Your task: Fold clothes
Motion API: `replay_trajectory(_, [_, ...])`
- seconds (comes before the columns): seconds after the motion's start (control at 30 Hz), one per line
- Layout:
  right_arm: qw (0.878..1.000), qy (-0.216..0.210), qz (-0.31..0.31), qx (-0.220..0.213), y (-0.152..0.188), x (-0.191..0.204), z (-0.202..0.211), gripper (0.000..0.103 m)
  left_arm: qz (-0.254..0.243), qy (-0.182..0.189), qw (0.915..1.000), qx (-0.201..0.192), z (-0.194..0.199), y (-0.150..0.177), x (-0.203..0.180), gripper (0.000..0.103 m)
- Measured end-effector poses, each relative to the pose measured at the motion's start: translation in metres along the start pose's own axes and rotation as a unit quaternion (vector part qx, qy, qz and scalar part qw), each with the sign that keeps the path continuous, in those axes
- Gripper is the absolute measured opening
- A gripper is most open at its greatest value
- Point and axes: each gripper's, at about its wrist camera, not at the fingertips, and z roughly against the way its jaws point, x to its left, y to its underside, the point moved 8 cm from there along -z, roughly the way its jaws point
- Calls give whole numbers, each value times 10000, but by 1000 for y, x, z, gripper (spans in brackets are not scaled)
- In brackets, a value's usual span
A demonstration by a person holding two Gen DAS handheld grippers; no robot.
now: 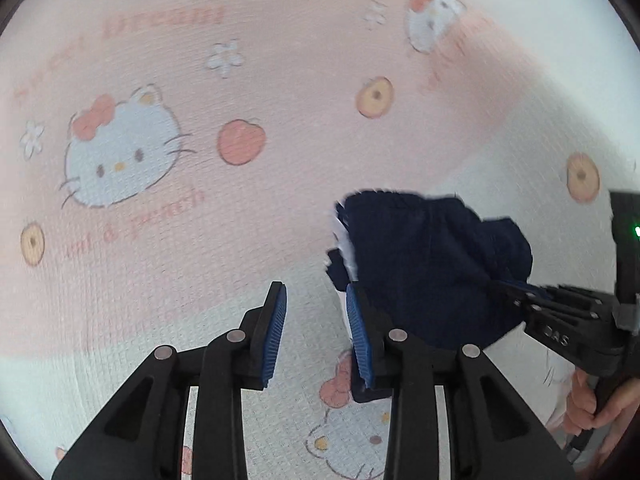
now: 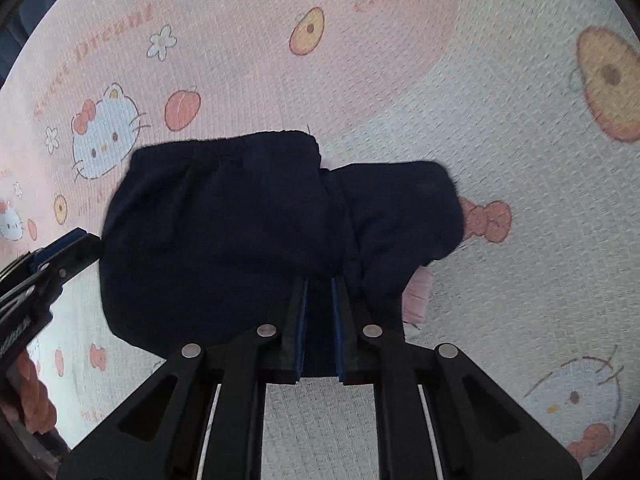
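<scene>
A dark navy garment (image 2: 240, 220) lies bunched on a pink and white printed sheet (image 2: 400, 80); it looks like shorts with an elastic waistband at the far edge. My right gripper (image 2: 319, 320) is shut on the garment's near edge, with cloth between its blue pads. In the left wrist view the navy garment (image 1: 428, 264) sits to the right, and the right gripper (image 1: 508, 294) grips its right side. My left gripper (image 1: 316, 332) is open just left of the cloth, nothing between its fingers. The left gripper (image 2: 76, 242) also shows beside the garment's left edge.
The sheet (image 1: 280, 60) with a cartoon cat, peach and flower print fills both views. A hand (image 1: 588, 404) holds the right gripper's handle. A pale pink strip (image 2: 418, 296) peeks out beside the garment's right side.
</scene>
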Motion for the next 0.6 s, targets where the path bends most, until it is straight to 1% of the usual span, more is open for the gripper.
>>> replay_trajectory(0.03, [9999,90,49,-74,-1,1,6,13,-35,170,9998,-62,1,-2,-4,33])
replay_trajectory(0.1, [9997,-38,75,-212,-3,7,13,15,-443,583,9971,-192,3,-6,-27,32])
replay_trajectory(0.13, [9995,-102,88,-280,-4,11,16,15,-629,751,9950,-190,2,-6,-38,32])
replay_trajectory(0.2, [9989,-224,110,-397,-5,17,22,16,-954,989,9905,-16,-8,-1,-59,30])
replay_trajectory(0.23, [9994,-220,84,-270,-1,18,15,16,-1067,1012,9891,97,-16,2,-66,30])
replay_trajectory(0.27, [9998,-113,27,-161,5,15,6,16,-1117,911,9892,245,-27,4,-67,30])
replay_trajectory(0.3, [10000,-6,-31,-52,11,12,-2,12,-1166,811,9891,393,-37,6,-68,30])
replay_trajectory(0.33, [9999,86,-90,45,16,9,-10,12,-1208,693,9889,527,-47,8,-66,30])
replay_trajectory(0.4, [9997,-6,-232,17,21,4,-12,3,-1109,584,9902,618,-49,6,-54,27])
replay_trajectory(0.43, [9995,-56,-299,2,22,1,-10,2,-1028,563,9911,635,-48,4,-48,24])
replay_trajectory(0.47, [9992,-117,-370,-6,21,-1,-6,2,-947,543,9919,653,-46,1,-41,22])
replay_trajectory(0.57, [9978,-301,-582,-30,20,-10,6,1,-703,480,9939,704,-41,-6,-21,22])
replay_trajectory(0.6, [9972,-363,-653,-38,19,-13,10,6,-622,459,9944,721,-39,-9,-15,22])
